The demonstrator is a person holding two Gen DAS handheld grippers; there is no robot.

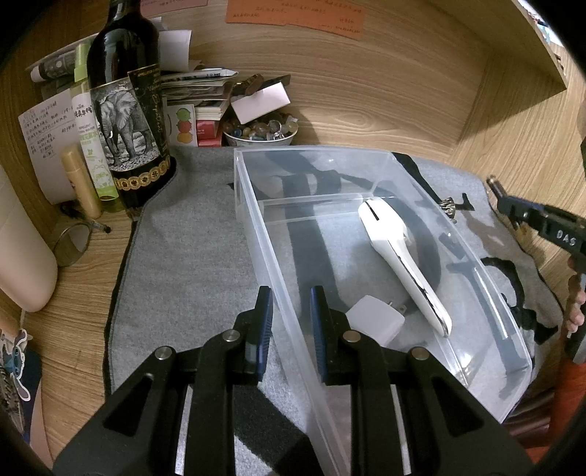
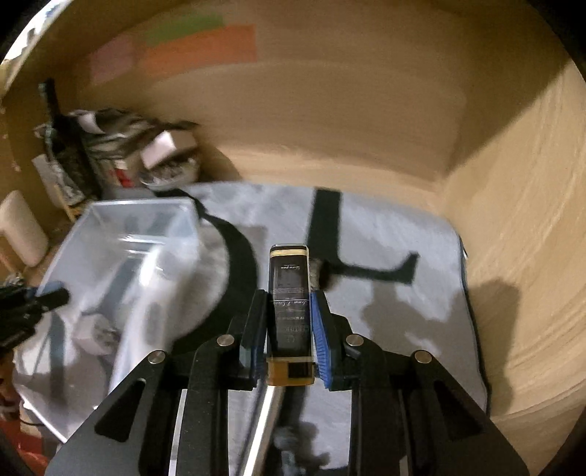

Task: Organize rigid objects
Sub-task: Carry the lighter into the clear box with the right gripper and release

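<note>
At ten o'clock from my tool stands a dark wine bottle [image 1: 126, 110] with an elephant label, a slim green spray bottle [image 1: 91, 146] touching its left side. At twelve o'clock sits a bowl of coloured stones [image 1: 260, 130], stacked papers [image 1: 197, 88] behind it. Orange notes [image 1: 296, 16] hang on the wooden wall. A round mirror [image 1: 72, 244] lies on the counter [image 1: 73, 329] at nine.

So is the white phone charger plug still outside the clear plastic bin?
No, the white charger plug lies inside the clear plastic bin, in its near compartment beside the long white and chrome handle-shaped tool.
</note>
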